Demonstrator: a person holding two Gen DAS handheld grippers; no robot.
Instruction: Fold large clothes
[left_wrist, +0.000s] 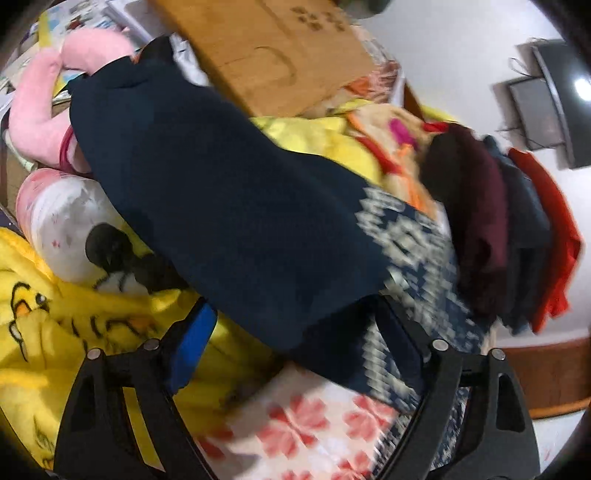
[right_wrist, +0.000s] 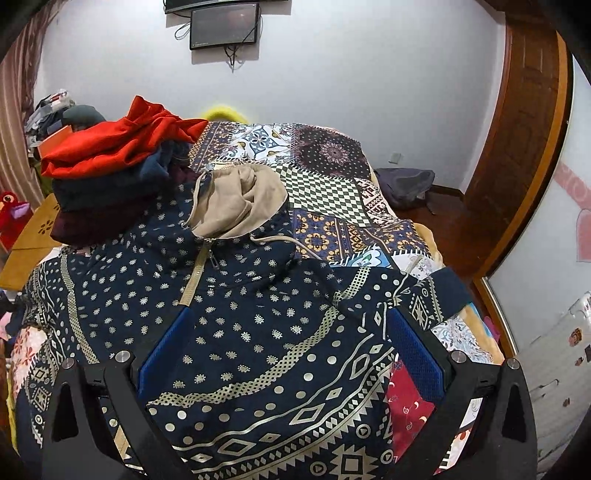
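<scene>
A navy hoodie (right_wrist: 258, 332) with a cream geometric print and a beige-lined hood (right_wrist: 236, 203) lies spread on the bed, front up, zipper showing. My right gripper (right_wrist: 288, 325) is open just above its lower body, fingers apart over the fabric. In the left wrist view a plain navy sleeve (left_wrist: 221, 206) of the hoodie stretches across the frame between the fingers of my open left gripper (left_wrist: 295, 325); whether the fingers touch it I cannot tell. The view is motion-blurred.
A stack of folded clothes (right_wrist: 110, 177), red on top, sits at the bed's far left; it shows in the left wrist view (left_wrist: 517, 229). A patchwork bedspread (right_wrist: 325, 184), yellow duck blanket (left_wrist: 44, 314), pink plush (left_wrist: 40, 110), wooden board (left_wrist: 273, 51) and a wall monitor (right_wrist: 221, 26) surround it.
</scene>
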